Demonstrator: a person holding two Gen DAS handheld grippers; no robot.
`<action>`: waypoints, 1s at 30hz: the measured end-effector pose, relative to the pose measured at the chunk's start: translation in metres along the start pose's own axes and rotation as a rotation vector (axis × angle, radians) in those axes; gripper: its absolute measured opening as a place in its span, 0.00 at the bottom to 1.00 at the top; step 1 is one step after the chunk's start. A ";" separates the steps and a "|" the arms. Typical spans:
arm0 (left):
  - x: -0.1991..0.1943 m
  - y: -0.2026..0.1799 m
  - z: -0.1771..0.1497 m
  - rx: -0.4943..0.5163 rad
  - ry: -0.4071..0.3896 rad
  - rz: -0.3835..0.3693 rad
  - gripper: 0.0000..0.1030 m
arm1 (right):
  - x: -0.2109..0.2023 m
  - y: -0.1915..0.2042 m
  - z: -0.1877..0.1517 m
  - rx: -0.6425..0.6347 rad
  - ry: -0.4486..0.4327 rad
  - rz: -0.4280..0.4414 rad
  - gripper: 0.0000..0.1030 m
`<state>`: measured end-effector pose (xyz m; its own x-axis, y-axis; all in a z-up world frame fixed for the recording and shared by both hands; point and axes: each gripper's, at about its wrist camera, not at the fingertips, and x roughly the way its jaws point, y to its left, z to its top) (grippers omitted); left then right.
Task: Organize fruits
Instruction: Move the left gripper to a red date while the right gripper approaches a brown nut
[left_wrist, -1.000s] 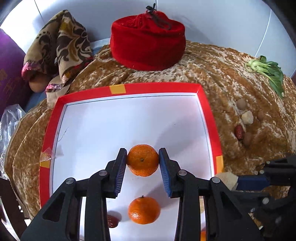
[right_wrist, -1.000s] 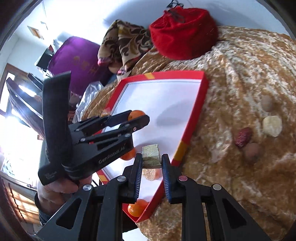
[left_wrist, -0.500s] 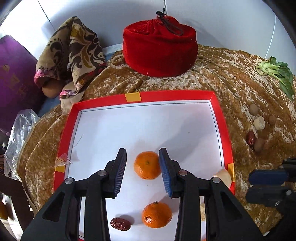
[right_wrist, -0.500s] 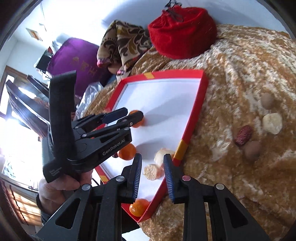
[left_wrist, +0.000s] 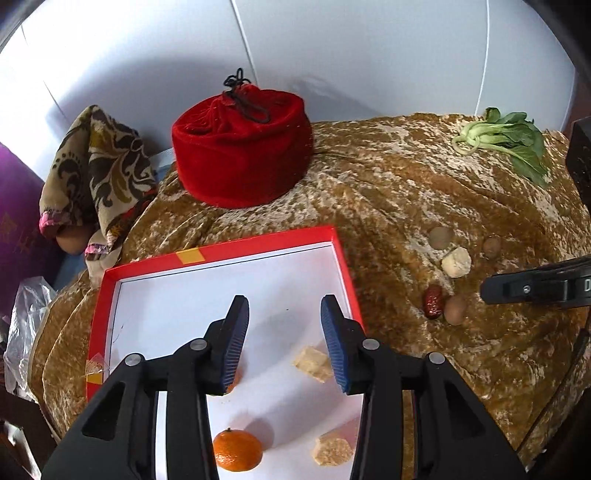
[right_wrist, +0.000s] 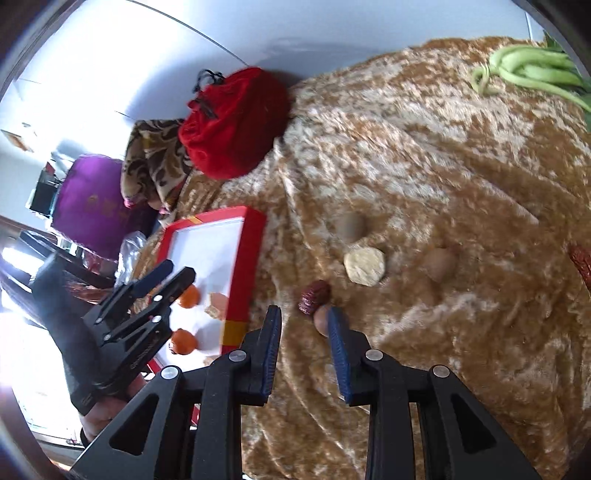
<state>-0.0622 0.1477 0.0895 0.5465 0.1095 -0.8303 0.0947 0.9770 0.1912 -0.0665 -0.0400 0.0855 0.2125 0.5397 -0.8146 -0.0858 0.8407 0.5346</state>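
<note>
A red-rimmed white tray (left_wrist: 258, 245) lies on a brown velvet cloth and holds two mandarins (left_wrist: 237, 449) and pale cubes (left_wrist: 313, 362). My left gripper (left_wrist: 284, 343) is open and empty above the tray. On the cloth to the right lie a red date (left_wrist: 433, 305), brown round fruits (left_wrist: 455, 309) and a pale cube (left_wrist: 456, 261). My right gripper (right_wrist: 303, 354) is open and empty over the cloth, just short of the date (right_wrist: 314, 295) and a brown fruit (right_wrist: 322, 319); the tray (right_wrist: 246, 258) is to its left.
A red velvet drawstring pouch (left_wrist: 242, 147) stands behind the tray. A patterned cloth (left_wrist: 98, 177) hangs at the back left. A green leafy vegetable (left_wrist: 506, 142) lies at the back right. A plastic bag (left_wrist: 26, 325) sits off the left edge.
My left gripper opened, let go of the mandarin in the tray and drew back. My right gripper dropped its pale cube in the tray and moved right over the cloth toward the loose fruits.
</note>
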 end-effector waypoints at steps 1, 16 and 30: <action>-0.001 -0.004 0.001 0.012 -0.003 -0.005 0.38 | 0.003 -0.003 0.000 0.011 0.012 -0.013 0.27; 0.000 -0.031 -0.003 0.100 0.010 -0.066 0.38 | 0.053 -0.003 -0.005 -0.007 0.091 -0.135 0.28; 0.015 -0.099 0.002 0.282 0.049 -0.165 0.50 | 0.004 -0.041 -0.006 0.111 0.027 -0.103 0.24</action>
<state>-0.0614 0.0524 0.0591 0.4646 -0.0308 -0.8850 0.4091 0.8938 0.1837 -0.0677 -0.0715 0.0590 0.1883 0.4528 -0.8715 0.0439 0.8826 0.4681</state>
